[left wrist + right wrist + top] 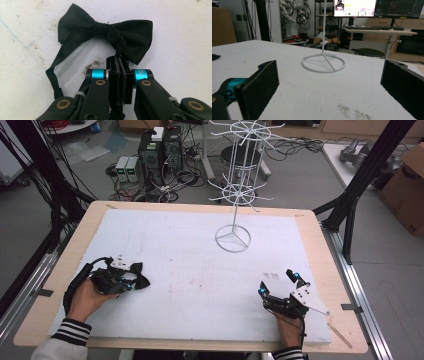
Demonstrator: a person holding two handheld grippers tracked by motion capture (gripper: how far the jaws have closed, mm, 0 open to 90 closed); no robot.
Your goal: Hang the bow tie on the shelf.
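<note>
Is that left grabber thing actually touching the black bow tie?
Touching. In the left gripper view, the left gripper has its jaws shut on the strap of the bow tie, with no gap between.

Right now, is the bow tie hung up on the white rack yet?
Not yet. Done: the left gripper has pinched the bow tie by its strap, though the bow is lying on the table. In hand: that grip. Left: lifting it onto the rack, whose hooks look bare. The right gripper waits open.
</note>
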